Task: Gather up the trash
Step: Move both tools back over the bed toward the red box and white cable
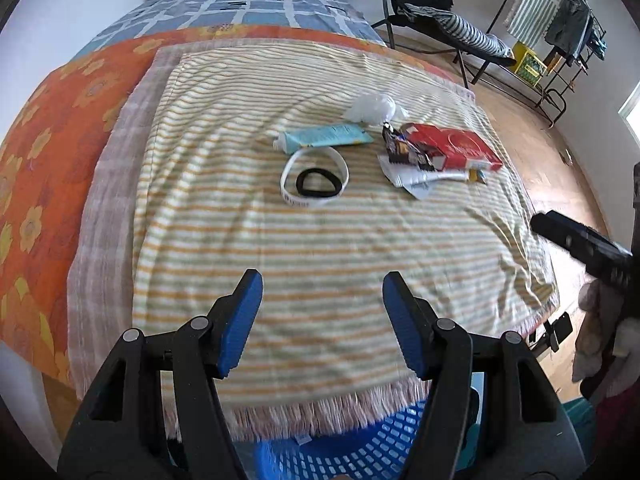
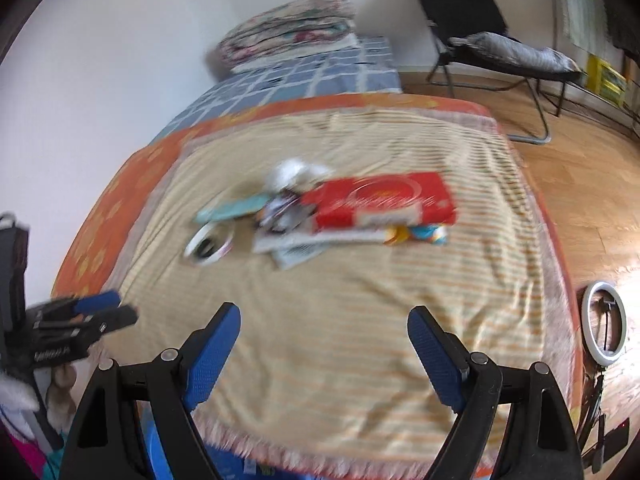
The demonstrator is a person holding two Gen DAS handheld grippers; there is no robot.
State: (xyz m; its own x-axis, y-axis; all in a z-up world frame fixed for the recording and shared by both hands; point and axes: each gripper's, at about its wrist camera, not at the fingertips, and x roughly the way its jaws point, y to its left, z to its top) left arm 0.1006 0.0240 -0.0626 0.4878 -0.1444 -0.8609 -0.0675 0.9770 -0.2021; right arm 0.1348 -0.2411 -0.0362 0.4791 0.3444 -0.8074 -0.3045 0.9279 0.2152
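On the striped towel [image 1: 280, 240] lie a red box [image 1: 460, 146], a dark crumpled wrapper [image 1: 404, 148], white paper [image 1: 416, 182], a teal tube [image 1: 324, 138], a crumpled clear plastic bag [image 1: 374, 108], a white band [image 1: 314, 178] and a black ring [image 1: 318, 182] inside it. My left gripper [image 1: 322, 304] is open and empty, near the towel's front edge. My right gripper [image 2: 324, 340] is open and empty, well short of the red box [image 2: 380, 200] and the blurred pile around it. The left gripper also shows in the right wrist view [image 2: 100, 312].
A blue perforated basket [image 1: 360, 452] stands below the bed's front fringe. The bed has an orange flowered sheet [image 1: 48, 152] and folded quilts [image 2: 288, 32] at its head. A black folding chair [image 2: 480, 32], a ring light [image 2: 604, 324] and wooden floor are to the right.
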